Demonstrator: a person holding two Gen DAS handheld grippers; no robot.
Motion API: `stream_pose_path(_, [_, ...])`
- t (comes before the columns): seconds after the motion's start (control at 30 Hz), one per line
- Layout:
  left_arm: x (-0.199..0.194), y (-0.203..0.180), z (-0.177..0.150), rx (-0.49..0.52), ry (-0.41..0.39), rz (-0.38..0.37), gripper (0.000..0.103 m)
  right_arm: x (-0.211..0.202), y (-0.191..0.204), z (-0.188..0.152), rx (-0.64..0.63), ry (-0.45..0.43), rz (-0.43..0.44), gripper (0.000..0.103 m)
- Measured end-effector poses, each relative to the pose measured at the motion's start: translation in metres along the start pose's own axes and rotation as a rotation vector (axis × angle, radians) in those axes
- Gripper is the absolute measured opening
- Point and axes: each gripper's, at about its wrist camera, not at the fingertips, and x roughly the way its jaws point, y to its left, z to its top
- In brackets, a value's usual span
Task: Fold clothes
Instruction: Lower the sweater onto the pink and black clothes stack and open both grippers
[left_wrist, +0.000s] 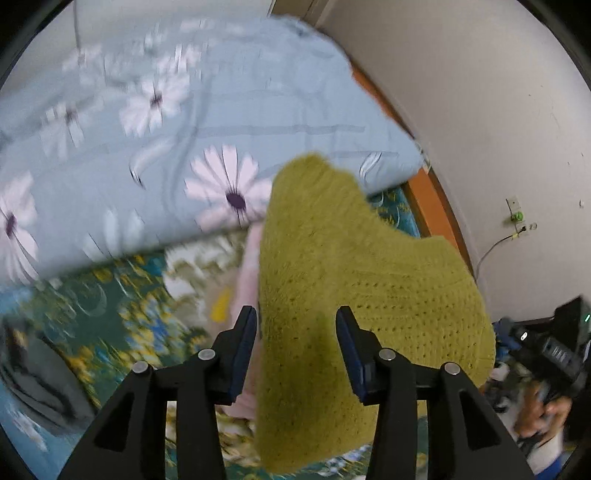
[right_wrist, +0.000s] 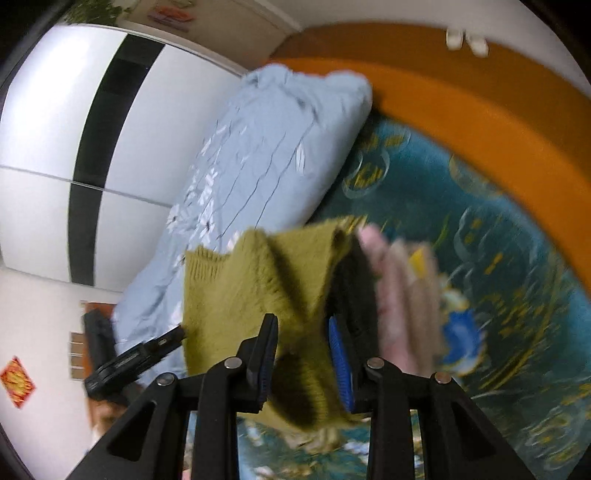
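Note:
An olive-green knit sweater (left_wrist: 354, 280) hangs in the air above the bed. In the left wrist view my left gripper (left_wrist: 295, 321) has its jaws apart, with the sweater's cloth lying between and beyond them. In the right wrist view the sweater (right_wrist: 251, 288) is bunched, and my right gripper (right_wrist: 304, 325) has its blue-padded jaws apart with a fold of the cloth between them. A pink garment (right_wrist: 391, 295) lies just past the sweater, and also shows in the left wrist view (left_wrist: 247, 277). Both views are motion-blurred.
A folded light-blue quilt with white daisies (left_wrist: 184, 122) lies on the teal flowered bedsheet (right_wrist: 480, 221). An orange bed frame (right_wrist: 480, 96) runs along the wall. A white and black wardrobe (right_wrist: 74, 147) stands left. The other gripper and hand (left_wrist: 550, 369) show at right.

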Motion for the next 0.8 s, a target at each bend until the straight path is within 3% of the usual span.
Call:
stream_pose_path(0.1, [-0.003, -0.013, 0.002, 0.015, -0.028, -0.054, 0.046, 0.004, 0.026, 0.007, -0.081, 0.006, 0.000, 0.032])
stream_pose_path(0.23, [0.021, -0.029, -0.009, 0.074, 0.024, -0.067, 0.046, 0.035, 0.067, 0.004, -0.212, 0.076, -0.002, 0.032])
stream_pose_path(0.37, [0.035, -0.021, -0.029, 0.083, 0.049, -0.094, 0.046, 0.060, 0.054, -0.008, -0.249, 0.105, -0.133, 0.024])
stream_pose_path(0.43, [0.043, -0.017, -0.034, 0.066, 0.055, -0.119, 0.046, 0.064, 0.039, -0.013, -0.222, 0.104, -0.131, 0.024])
stream_pose_path(0.6, [0.063, -0.022, -0.038, 0.063, 0.074, -0.069, 0.045, 0.066, 0.020, -0.014, -0.155, 0.089, -0.075, 0.019])
stream_pose_path(0.8, [0.040, -0.036, -0.041, 0.060, 0.041, -0.006, 0.046, 0.055, 0.034, -0.016, -0.173, 0.092, -0.125, 0.020])
